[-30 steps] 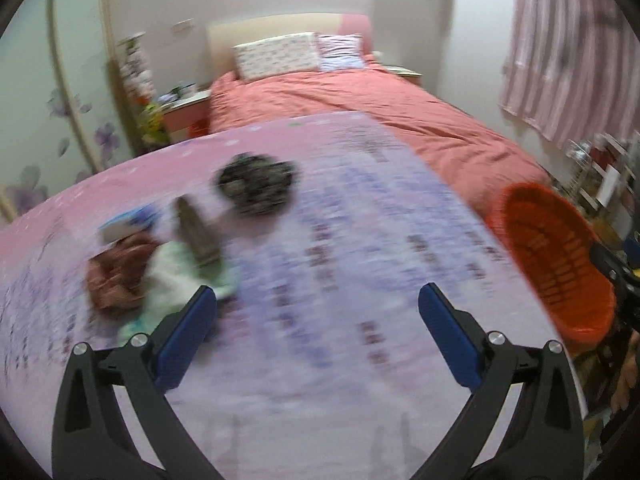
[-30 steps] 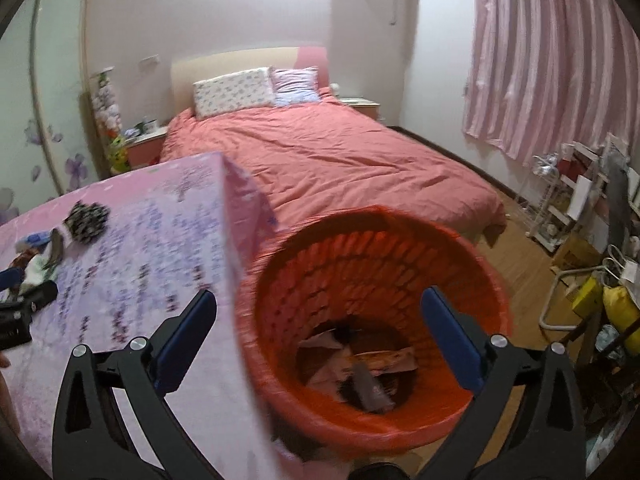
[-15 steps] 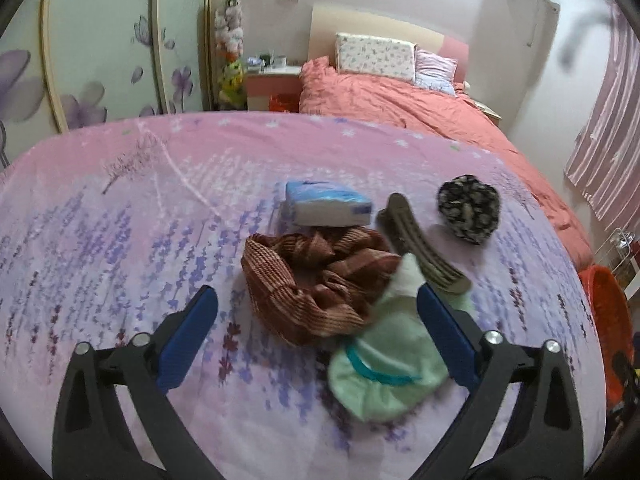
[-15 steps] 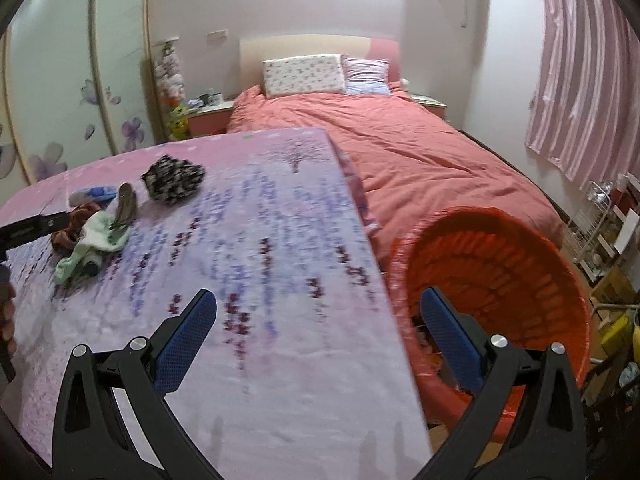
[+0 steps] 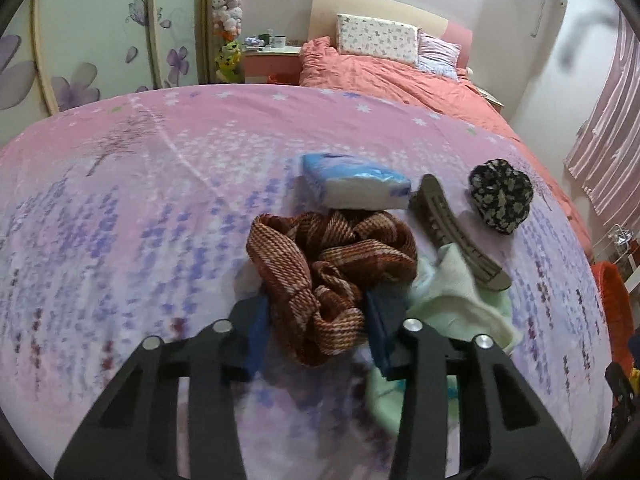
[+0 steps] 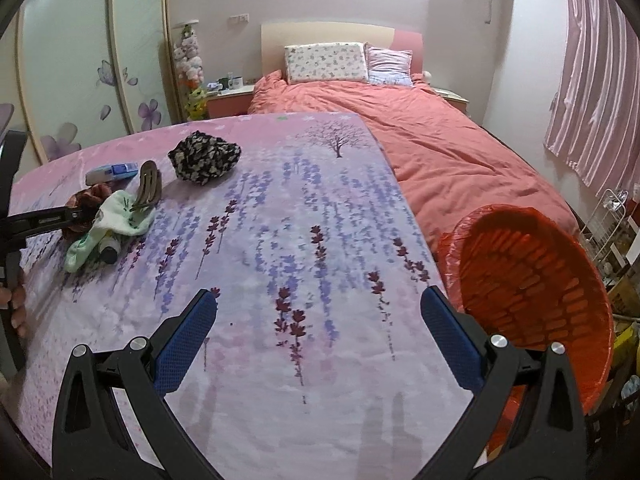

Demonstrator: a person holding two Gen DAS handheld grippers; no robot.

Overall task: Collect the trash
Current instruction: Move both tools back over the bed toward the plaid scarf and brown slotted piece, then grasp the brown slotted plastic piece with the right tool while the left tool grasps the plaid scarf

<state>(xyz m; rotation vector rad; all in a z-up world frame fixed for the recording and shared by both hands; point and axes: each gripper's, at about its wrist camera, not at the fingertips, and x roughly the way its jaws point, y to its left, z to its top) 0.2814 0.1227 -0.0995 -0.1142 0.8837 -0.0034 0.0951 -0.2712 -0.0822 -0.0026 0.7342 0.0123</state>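
Left wrist view, from left to right: your left gripper [image 5: 316, 320] has its jaws closing around the near end of the brown striped scrunchie [image 5: 328, 264], which lies between the blue pads [image 5: 376, 320]; half a second ago those jaws stood wide apart with the scrunchie ahead of them, so the main change is this narrowing. Whether the pads already press the fabric cannot be told, since a slight gap seems to remain on each side. The scrunchie rests on the lavender-print cloth [image 5: 140, 208] covering the table. Just behind it lies a blue-and-white tissue packet [image 5: 354, 186]; to its right a brown hair clip [image 5: 456, 232] leans across a pale green sock [image 5: 460, 300], and farther right sits a black floral scrunchie [image 5: 500, 196], apart from the rest. At the right edge the rim of the orange basket [image 5: 612, 300] shows beside the table. Right wrist view, from left to right: your left gripper [image 6: 76, 214] reaches in from the left edge onto the same pile, with fingers of your hand [image 6: 16, 304] below it. Your right gripper [image 6: 320, 332] hovers over bare cloth with its jaws wide apart and nothing between them. Compared with one second ago, when it looked straight down into the basket, the basket [image 6: 532, 280] now stands to the right of it, off the table's corner, beside the coral bed [image 6: 440, 148].
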